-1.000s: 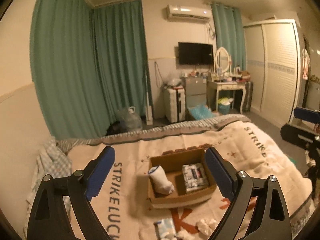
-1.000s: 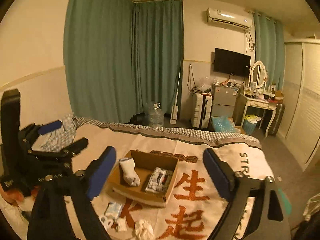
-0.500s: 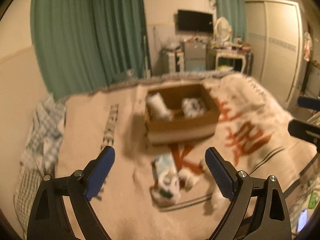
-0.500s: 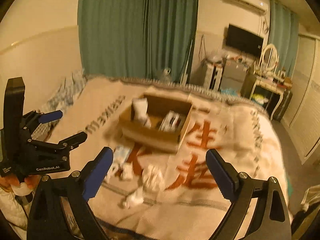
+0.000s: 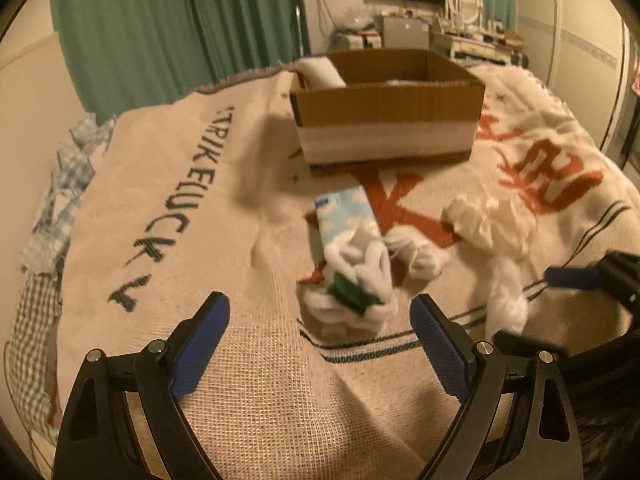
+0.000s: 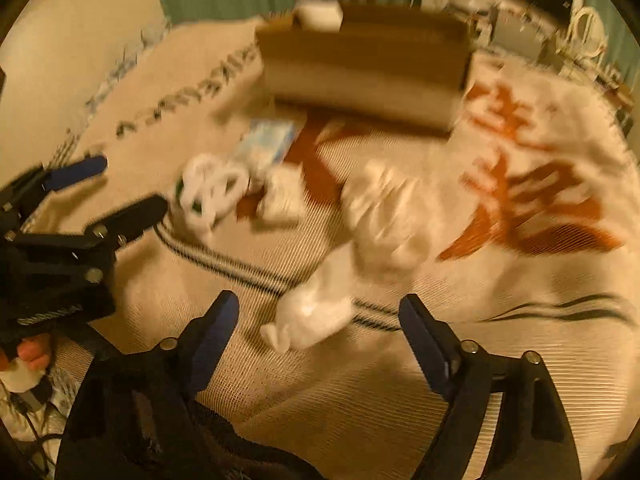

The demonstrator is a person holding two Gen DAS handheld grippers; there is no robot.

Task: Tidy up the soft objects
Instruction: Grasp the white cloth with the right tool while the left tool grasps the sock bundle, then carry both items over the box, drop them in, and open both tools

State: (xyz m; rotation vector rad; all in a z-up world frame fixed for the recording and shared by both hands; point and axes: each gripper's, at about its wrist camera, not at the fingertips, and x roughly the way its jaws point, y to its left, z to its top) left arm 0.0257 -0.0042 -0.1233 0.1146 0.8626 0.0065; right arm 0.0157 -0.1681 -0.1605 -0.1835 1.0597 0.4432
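Note:
A cardboard box (image 5: 386, 120) stands on the bed, holding a white roll (image 5: 320, 72); it shows blurred in the right wrist view (image 6: 360, 68). In front lie a blue-white tissue pack (image 5: 346, 216), a white sock bundle with green (image 5: 356, 284), and crumpled white cloths (image 5: 484, 220). My left gripper (image 5: 320, 340) is open, low over the blanket, just short of the sock bundle. My right gripper (image 6: 318, 332) is open, with a small white cloth lump (image 6: 310, 316) just ahead between its jaws. The left gripper shows in the right view (image 6: 104, 192).
The beige blanket (image 5: 180, 200) with printed letters covers the bed. A checked cloth (image 5: 52, 200) lies at the left edge. Green curtains (image 5: 160, 20), a dresser and a wardrobe stand behind the bed.
Both grippers have dropped and moved forward toward the loose items in front of the box. The box now looks closer and higher in both views. Both stay open.

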